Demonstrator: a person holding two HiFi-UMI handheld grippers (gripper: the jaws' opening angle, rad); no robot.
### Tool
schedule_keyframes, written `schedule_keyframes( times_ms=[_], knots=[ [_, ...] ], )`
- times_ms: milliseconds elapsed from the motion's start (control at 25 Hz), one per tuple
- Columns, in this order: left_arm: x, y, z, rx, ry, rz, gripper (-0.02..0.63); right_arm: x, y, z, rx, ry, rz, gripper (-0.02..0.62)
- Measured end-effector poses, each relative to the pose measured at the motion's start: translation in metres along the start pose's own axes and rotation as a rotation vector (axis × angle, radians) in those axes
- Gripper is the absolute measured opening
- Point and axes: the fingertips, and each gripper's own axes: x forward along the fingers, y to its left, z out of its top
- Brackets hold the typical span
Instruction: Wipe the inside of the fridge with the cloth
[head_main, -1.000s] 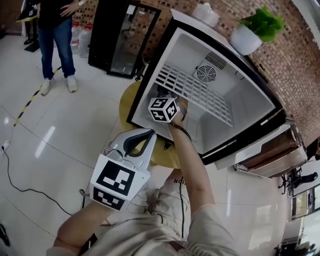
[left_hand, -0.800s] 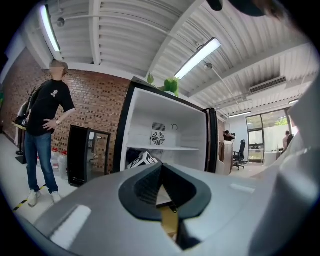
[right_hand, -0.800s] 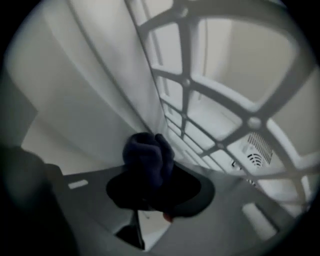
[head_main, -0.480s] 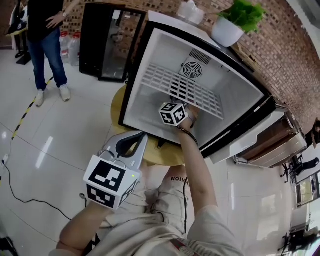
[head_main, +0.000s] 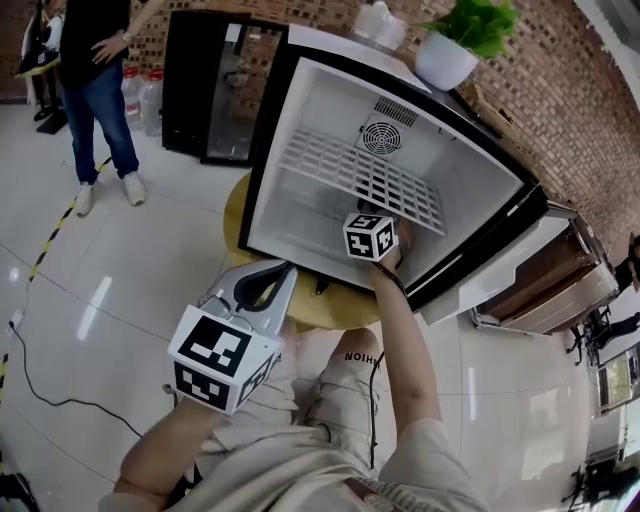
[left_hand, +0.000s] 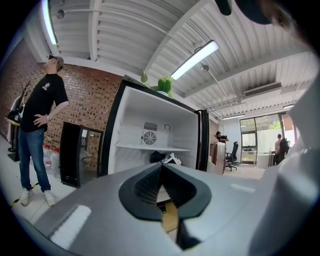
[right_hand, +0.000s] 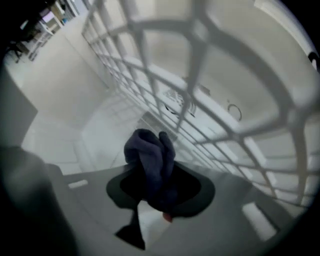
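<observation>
Dark blue cloth (right_hand: 148, 152) sits bunched in the right tongs (right_hand: 159, 190), which are clamped tight on it. They are low inside the fridge (head_main: 310, 110), under the wire shelf (head_main: 360, 175) and toward the right. The left tongs (left_hand: 161, 186) are closed and empty, near the person. A good wipe likely needs the cloth pressed flat on the fridge floor (head_main: 300, 225), reaching the far corners and staying clear of the shelf.

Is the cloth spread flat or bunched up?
Bunched up: the cloth bulges as a dark wad, clamped in the right gripper.
</observation>
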Motion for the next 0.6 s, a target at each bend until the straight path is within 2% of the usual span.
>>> schedule_keyframes(
  times_ms=[160,320,400,480,600],
  knots=[
    [0.0,0.006,-0.006,-0.011,0.019,0.006,0.003,-0.011,0.082,0.065,-0.129,-0.151,0.176,0.118],
    [-0.003,0.003,-0.004,-0.01,0.012,0.004,0.003,0.021,0.151,0.107,-0.194,-0.14,0.297,0.118],
    [-0.006,0.002,-0.001,-0.009,0.003,0.006,0.003,0.033,0.16,0.111,-0.202,-0.109,0.31,0.118],
    [-0.007,0.001,0.0,-0.013,-0.001,0.008,0.003,0.032,0.15,0.103,-0.212,-0.089,0.277,0.118],
    [-0.006,0.003,0.0,-0.018,0.003,0.001,0.003,0.032,0.112,0.059,-0.227,-0.024,0.192,0.118]
  ],
)
